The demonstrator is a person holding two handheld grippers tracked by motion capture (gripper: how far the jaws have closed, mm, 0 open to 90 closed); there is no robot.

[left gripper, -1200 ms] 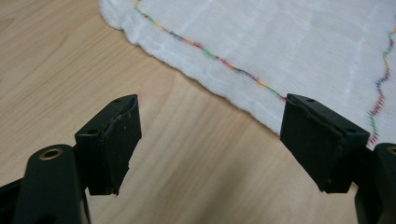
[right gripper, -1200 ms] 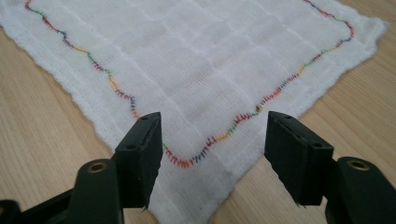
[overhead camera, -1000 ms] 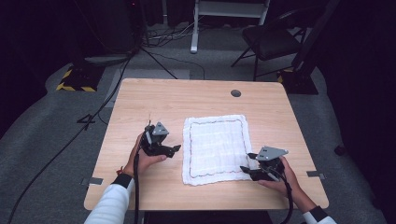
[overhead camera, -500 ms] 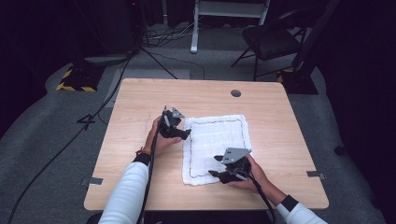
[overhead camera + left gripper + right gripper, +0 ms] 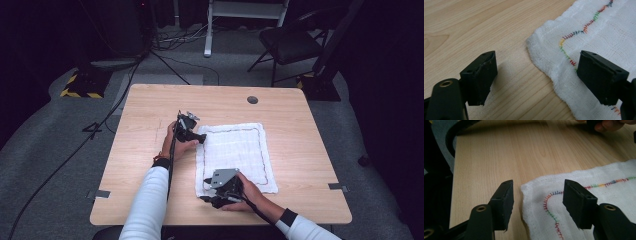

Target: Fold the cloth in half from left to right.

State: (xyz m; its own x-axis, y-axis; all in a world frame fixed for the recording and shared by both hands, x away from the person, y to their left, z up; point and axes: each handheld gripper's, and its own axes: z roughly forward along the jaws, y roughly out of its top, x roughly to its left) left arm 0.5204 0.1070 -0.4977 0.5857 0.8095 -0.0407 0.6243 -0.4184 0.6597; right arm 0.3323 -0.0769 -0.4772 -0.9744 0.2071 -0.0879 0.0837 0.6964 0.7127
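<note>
A white cloth (image 5: 235, 155) with a multicoloured stitched border lies flat on the wooden table (image 5: 150, 115). My left gripper (image 5: 202, 137) is at the cloth's far left corner. In the left gripper view that corner (image 5: 544, 47) lies between the jaws of the left gripper (image 5: 537, 67), which are open and have just been opening; no pad presses on it. My right gripper (image 5: 205, 192) is at the near left corner. In the right gripper view the right gripper (image 5: 540, 195) straddles that corner (image 5: 534, 187). Its jaws are open and have just been closing a little.
A round cable hole (image 5: 252, 99) sits near the table's far edge. Tape marks (image 5: 100, 193) lie at the near corners. A chair (image 5: 295, 42) and floor cables (image 5: 115, 110) stand beyond the table. The left hand (image 5: 609, 125) shows far off in the right gripper view.
The left gripper moved away from me and right, to the cloth's far left corner. The right gripper crossed leftward along the near edge, from the near right corner to the near left one.
</note>
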